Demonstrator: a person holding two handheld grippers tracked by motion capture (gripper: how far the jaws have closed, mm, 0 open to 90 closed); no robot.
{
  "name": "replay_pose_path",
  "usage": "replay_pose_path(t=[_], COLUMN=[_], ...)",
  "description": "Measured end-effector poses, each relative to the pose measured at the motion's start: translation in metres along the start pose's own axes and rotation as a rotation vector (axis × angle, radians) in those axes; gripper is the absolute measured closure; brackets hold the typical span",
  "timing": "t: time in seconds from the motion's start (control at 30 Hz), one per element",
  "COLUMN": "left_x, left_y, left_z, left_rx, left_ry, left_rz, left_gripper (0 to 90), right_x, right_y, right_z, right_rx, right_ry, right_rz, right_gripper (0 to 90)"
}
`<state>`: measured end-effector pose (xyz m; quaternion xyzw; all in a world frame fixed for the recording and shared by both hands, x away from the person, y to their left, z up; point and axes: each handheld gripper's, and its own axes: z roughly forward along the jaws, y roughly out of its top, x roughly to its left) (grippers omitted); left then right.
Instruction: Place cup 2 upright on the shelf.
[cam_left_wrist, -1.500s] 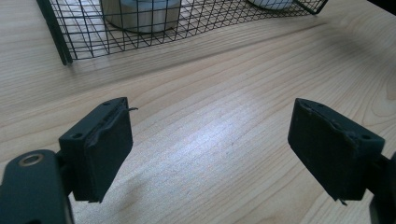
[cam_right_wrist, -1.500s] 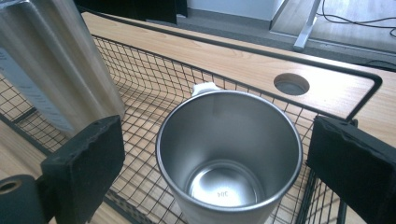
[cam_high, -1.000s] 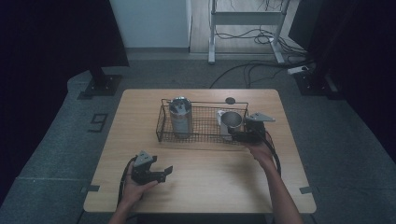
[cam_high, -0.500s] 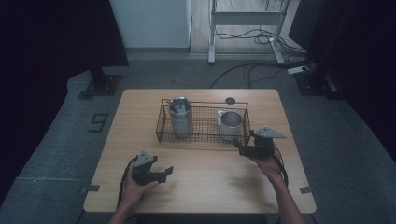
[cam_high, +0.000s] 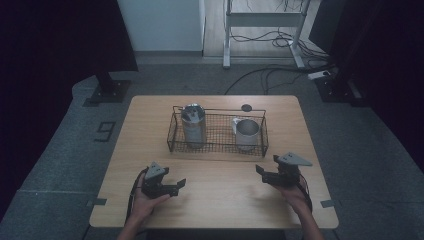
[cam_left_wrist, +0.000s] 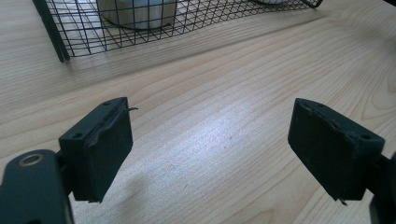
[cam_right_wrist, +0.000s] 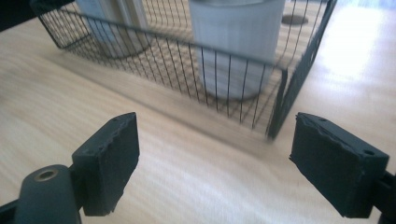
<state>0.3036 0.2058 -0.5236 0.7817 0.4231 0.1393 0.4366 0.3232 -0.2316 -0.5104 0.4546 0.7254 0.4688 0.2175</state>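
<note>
Centrally on my table (cam_high: 150, 120), the wire basket (cam_high: 218, 148) lies with its long axis left to right, holding an upright steel canister (cam_high: 193, 125) and mug (cam_high: 247, 132). Nearer me, the left gripper (cam_high: 177, 186) and right gripper (cam_high: 261, 171) rest low on the wood, well apart, jaws spread wide and empty.

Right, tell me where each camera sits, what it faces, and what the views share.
High view: above the person's side, looking forward and down at the table; forearms, left gripper, right gripper.
Left gripper view: on the left gripper, facing the basket over bare wood; its open jaws show.
Right gripper view: on the right gripper, facing the basket's corner and the cup; its open jaws show.
Shared: the basket appears in all three.
</note>
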Motion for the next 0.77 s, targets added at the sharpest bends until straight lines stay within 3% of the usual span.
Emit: replay_pose_path(t=[0.27,0.77], left_x=[0.001,0.001], left_y=[-0.001,-0.002], left_z=[-0.001,0.000], left_rx=[-0.003,0.005], left_ry=[0.007,0.011], left_rz=[-0.002,0.002], left_gripper=[14.2,14.3], right_x=[-0.005,-0.007], right_y=[-0.026,-0.033], right_z=[-0.002,0.000], right_rx=[0.057,0.074], right_ry=[-0.012,-0.019], right_rz=[0.016,0.018], right_gripper=[15.3,15.5])
